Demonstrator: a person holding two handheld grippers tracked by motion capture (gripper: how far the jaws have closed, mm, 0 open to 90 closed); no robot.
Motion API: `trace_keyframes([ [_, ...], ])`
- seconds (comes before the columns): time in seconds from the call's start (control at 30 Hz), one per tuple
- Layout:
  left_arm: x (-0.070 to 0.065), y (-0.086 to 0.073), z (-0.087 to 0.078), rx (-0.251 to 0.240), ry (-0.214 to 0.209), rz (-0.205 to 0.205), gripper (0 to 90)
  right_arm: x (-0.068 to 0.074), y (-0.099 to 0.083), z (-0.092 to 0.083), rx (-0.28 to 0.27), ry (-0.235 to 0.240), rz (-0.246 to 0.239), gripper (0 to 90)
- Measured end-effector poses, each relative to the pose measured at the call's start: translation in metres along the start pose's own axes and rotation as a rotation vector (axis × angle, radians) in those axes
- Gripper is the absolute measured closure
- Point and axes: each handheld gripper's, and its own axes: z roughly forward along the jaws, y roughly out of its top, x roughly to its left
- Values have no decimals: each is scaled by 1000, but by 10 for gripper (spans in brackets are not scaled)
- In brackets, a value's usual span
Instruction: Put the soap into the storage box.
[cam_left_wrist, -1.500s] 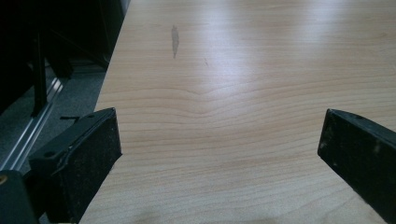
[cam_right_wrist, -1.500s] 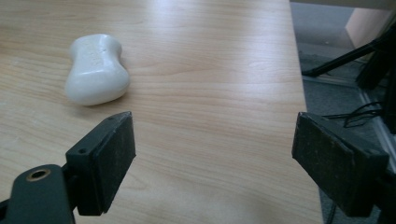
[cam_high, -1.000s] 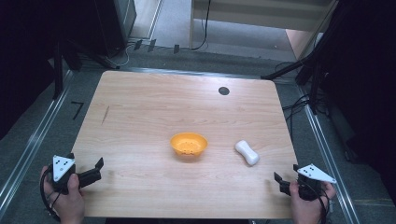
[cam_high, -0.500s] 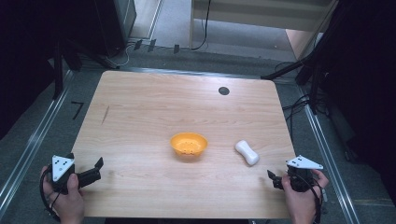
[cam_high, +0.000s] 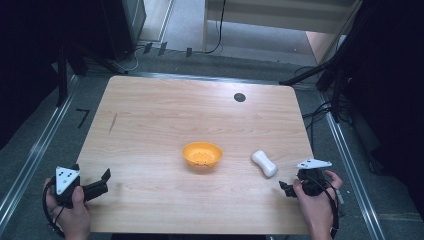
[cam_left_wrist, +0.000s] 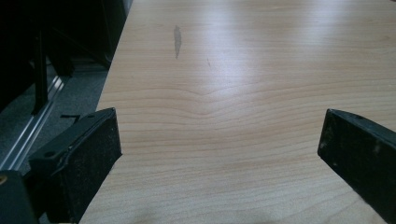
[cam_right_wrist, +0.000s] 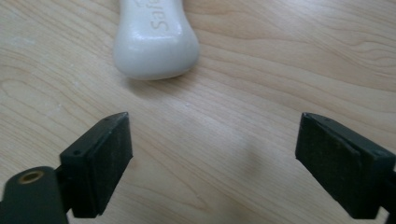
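Observation:
An orange bowl (cam_high: 202, 154) sits near the middle of the wooden table (cam_high: 200, 115). To its right lies a white waisted bar (cam_high: 264, 163) with lettering on it, whose rounded end (cam_right_wrist: 154, 37) shows in the right gripper view. My right gripper (cam_high: 286, 188) hovers at the table's front right, just short of the bar. Its jaws have just been opening and it (cam_right_wrist: 212, 140) stands open over bare wood, with nothing between the jaws. My left gripper (cam_high: 104, 179) rests at the front left corner and is open (cam_left_wrist: 219, 135), also with nothing between its jaws.
A small black round cap (cam_high: 239, 97) is set into the table near its far edge. A dark streak (cam_high: 113, 122) marks the wood at the left. Metal floor rails (cam_high: 30, 160) run along both sides, and cables (cam_high: 320, 112) lie beyond the right edge.
My right gripper has moved left and in over the table towards the white bar. The left hand, the bowl and the bar have stayed put.

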Motion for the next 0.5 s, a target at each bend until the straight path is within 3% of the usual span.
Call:
trace_keyframes([
  [0.03,0,0,0,0,0,0,0,0,0,0,0,0,0,98],
  [0.07,0,0,0,3,0,5,0,2,3,4,25,22,-33,64],
  [0.23,1,0,0,6,-1,2,0,7,10,13,91,40,-60,20],
  [0.5,1,0,0,9,-1,1,0,14,21,18,125,50,-74,0],
])
